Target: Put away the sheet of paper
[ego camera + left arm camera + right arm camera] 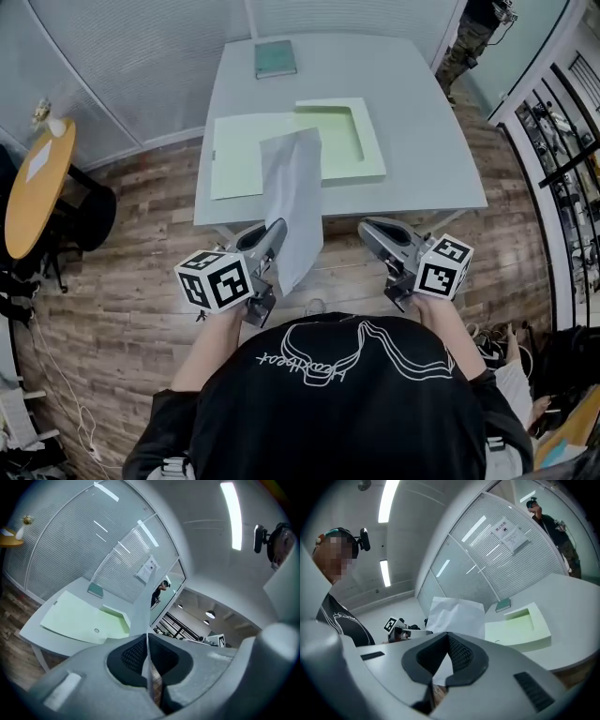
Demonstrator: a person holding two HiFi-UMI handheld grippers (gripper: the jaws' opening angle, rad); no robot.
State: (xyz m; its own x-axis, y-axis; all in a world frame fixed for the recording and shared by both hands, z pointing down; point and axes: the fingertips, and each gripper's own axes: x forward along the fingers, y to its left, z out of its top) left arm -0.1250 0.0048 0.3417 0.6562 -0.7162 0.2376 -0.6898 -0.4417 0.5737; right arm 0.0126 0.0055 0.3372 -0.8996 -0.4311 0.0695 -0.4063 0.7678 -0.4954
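Two grippers sit just in front of the person's black shirt, above the wood floor. The left gripper [275, 231] has its jaws pressed together on the sheet of paper [292, 197], pinching it at its left long edge close to the near end. In the left gripper view the sheet [140, 613] shows edge-on as a thin line between the dark pads of the left gripper [147, 637]. The right gripper [367, 227] is clear of the paper, off to its right. Its jaws meet at the tips with nothing clamped, and from the right gripper [447, 634] the sheet's broad face [457, 616] shows beyond them.

The sheet is held in the air. Its long axis runs straight away from the person, with the near corner hanging past the left gripper and the far short edge pointing over the grey table [422, 141]. That far end overlaps a pale green folder [234, 155] lying open on the table, with a recessed tray half [342, 136] on the right. Farther back lies a teal book [275, 58].
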